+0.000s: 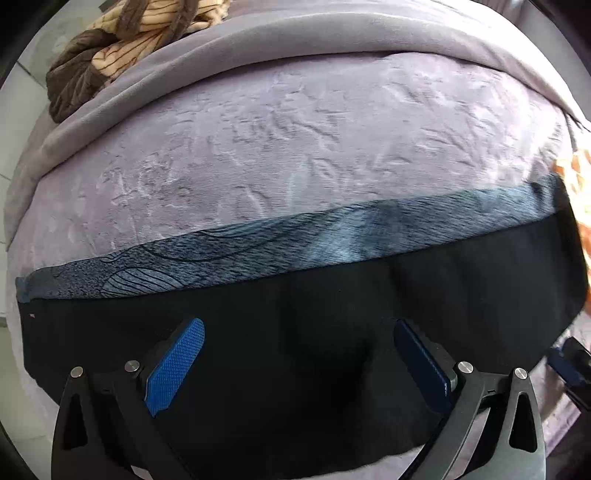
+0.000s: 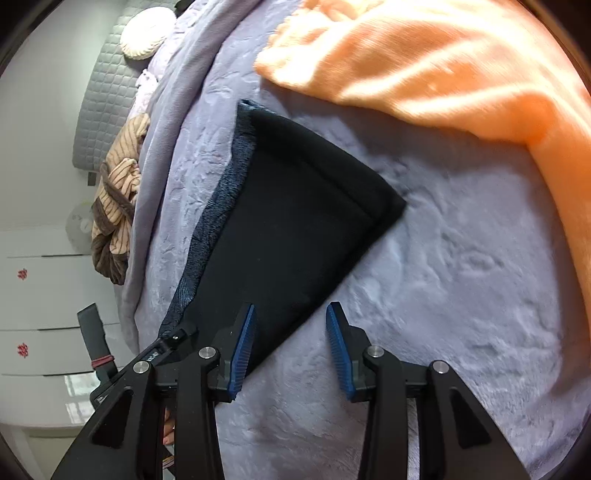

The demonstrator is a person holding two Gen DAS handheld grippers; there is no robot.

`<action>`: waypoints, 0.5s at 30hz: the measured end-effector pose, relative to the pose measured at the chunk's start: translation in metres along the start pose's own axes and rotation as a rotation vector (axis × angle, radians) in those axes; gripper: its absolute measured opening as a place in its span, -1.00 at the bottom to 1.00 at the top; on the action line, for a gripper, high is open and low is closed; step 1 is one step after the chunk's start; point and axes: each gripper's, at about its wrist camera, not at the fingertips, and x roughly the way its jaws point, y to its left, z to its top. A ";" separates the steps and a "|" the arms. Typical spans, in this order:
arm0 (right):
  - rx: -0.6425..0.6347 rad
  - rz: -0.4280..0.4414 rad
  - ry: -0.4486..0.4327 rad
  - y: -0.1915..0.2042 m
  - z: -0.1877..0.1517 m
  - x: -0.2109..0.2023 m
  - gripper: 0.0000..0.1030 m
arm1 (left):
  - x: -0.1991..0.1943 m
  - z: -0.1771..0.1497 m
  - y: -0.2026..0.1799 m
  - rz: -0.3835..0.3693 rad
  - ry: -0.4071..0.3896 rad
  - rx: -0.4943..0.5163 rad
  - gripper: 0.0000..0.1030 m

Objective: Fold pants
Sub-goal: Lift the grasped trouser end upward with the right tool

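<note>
The black pants (image 1: 332, 317) lie folded flat on the lilac bedspread (image 1: 295, 147), with a blue-grey patterned strip (image 1: 258, 251) showing along their far edge. My left gripper (image 1: 299, 328) hovers open over the black fabric, holding nothing. In the right wrist view the pants (image 2: 295, 221) form a long black panel running away from me. My right gripper (image 2: 291, 314) is open and empty over the near edge of the pants, its left finger above the cloth and its right finger above the bedspread (image 2: 443, 295).
An orange garment (image 2: 443, 66) lies on the bed at the far right. A brown and tan striped garment (image 1: 122, 48) is bunched at the far edge of the bed. A grey headboard (image 2: 103, 103), a round cushion (image 2: 146, 33) and white drawers (image 2: 44, 306) stand at left.
</note>
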 end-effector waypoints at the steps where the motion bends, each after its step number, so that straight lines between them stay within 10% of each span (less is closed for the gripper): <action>1: 0.008 0.005 -0.002 -0.003 0.000 0.000 -0.16 | -0.002 -0.002 -0.006 -0.013 0.001 0.009 1.00; 15: 0.122 0.110 -0.072 -0.023 0.014 0.013 -0.16 | 0.017 -0.034 -0.053 -0.046 0.009 0.049 1.00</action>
